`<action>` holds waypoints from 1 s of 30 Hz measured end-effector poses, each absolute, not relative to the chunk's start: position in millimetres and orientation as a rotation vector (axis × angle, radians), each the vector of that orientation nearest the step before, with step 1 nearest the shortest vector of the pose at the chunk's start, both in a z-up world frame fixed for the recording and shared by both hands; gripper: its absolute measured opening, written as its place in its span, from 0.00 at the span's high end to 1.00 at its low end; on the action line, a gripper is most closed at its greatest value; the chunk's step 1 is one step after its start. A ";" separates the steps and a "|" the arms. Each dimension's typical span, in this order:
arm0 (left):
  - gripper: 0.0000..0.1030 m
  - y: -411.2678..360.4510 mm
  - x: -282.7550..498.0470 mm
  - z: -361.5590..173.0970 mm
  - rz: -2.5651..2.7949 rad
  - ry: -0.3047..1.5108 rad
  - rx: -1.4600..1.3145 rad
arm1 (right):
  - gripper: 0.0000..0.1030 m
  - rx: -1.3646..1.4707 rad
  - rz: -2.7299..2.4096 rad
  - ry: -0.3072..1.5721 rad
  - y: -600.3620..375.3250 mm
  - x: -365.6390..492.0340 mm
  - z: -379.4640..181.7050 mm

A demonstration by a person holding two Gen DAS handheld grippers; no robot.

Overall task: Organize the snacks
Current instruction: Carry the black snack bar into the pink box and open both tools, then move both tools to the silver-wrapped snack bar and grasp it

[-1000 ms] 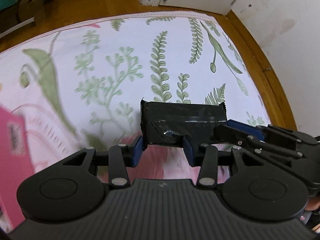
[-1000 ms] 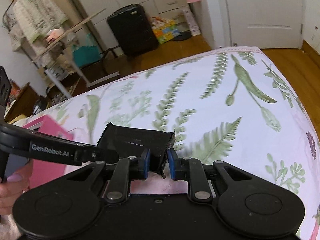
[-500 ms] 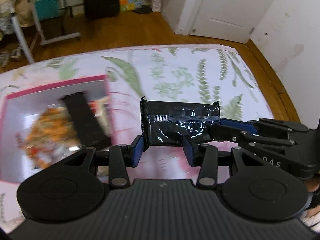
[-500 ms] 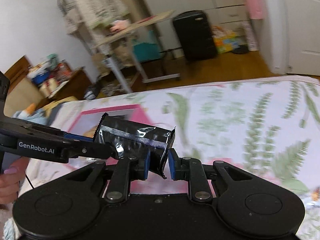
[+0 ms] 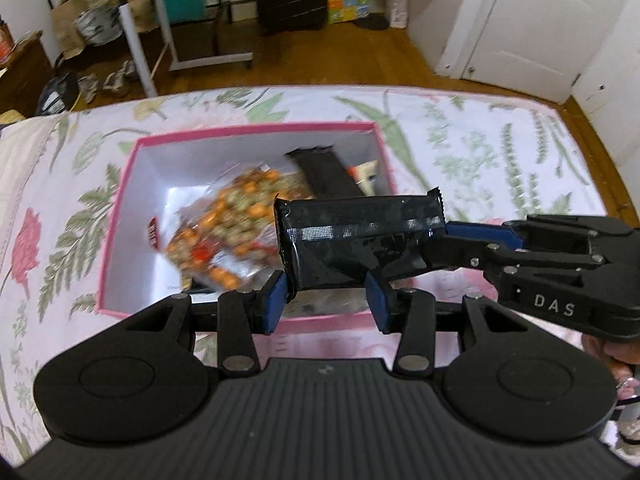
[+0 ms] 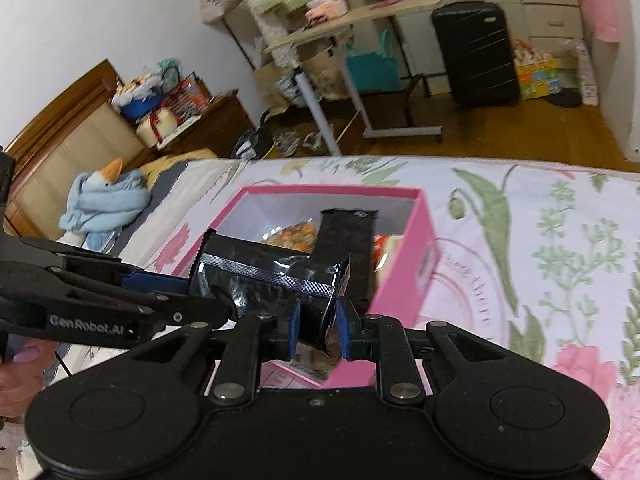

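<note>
A black foil snack packet (image 5: 360, 240) hangs in the air over the near right part of an open pink box (image 5: 248, 130). My left gripper (image 5: 326, 300) is shut across the packet's width. My right gripper (image 5: 448, 240) comes in from the right, shut on the packet's crimped end. In the right wrist view the same packet (image 6: 260, 280) sits in my right gripper (image 6: 318, 320), with my left gripper (image 6: 188, 292) on its far end. Inside the box lie an orange snack bag (image 5: 232, 216) and another black packet (image 5: 324, 176).
The pink box (image 6: 404, 272) rests on a bed with a floral sheet (image 5: 500, 152). A blue plush toy (image 6: 104, 196) lies at the bed's far left. Beyond the bed are a wood floor, a rolling side table (image 6: 352, 20), a black suitcase (image 6: 474, 52) and a white door (image 5: 520, 20).
Both grippers carried the black packet together across the bed, from over the bare fern-print sheet to above the pink box. The box and its contents came fully into view.
</note>
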State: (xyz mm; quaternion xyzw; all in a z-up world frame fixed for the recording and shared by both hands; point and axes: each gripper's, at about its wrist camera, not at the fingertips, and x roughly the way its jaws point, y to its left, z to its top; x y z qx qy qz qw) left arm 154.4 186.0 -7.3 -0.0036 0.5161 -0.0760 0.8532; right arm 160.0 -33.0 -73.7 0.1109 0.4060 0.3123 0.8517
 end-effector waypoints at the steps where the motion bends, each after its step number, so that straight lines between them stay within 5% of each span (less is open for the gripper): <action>1: 0.59 188.1 155.2 -10.9 -0.151 1.092 -0.007 | 0.77 0.233 0.663 0.862 -29.4 161.4 -76.6; 17: 0.53 192.7 184.0 -79.2 -0.128 1.193 0.045 | 0.75 0.085 0.630 0.909 6.7 179.1 -108.6; 30: 0.52 187.0 153.8 -34.3 -0.157 1.113 0.046 | 0.68 0.153 0.642 0.830 -49.8 147.4 -65.4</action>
